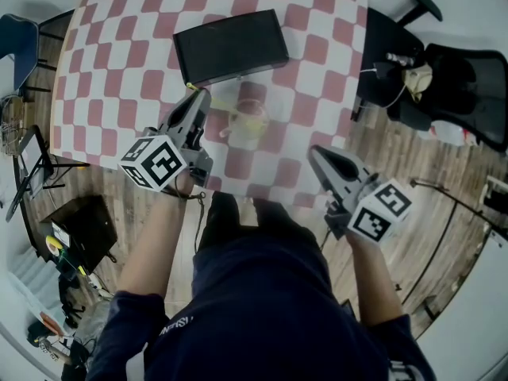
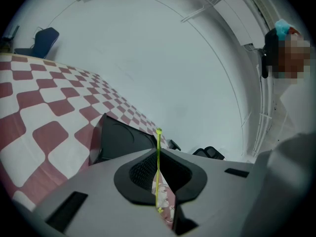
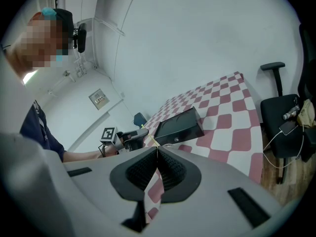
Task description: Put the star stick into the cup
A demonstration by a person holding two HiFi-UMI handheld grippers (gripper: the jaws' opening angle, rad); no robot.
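My left gripper (image 1: 198, 96) is shut on the star stick (image 1: 190, 86), a thin yellow-green rod. In the left gripper view the stick (image 2: 158, 152) stands upright, pinched between the closed jaws of that gripper (image 2: 158, 168), and its tip pokes out above them. A clear cup (image 1: 248, 117) stands on the red-and-white checkered table (image 1: 127, 70), just right of the left gripper's tips. My right gripper (image 1: 317, 153) is shut with nothing in it, near the table's front edge and right of the cup; its jaws (image 3: 157, 151) meet in its own view.
A flat black box (image 1: 230, 46) lies on the table behind the cup, also seen in the gripper views (image 2: 116, 142) (image 3: 178, 125). A black office chair (image 1: 468, 86) with cables stands on the wooden floor at right. A blue chair (image 1: 20, 38) and dark gear (image 1: 83, 228) are at left.
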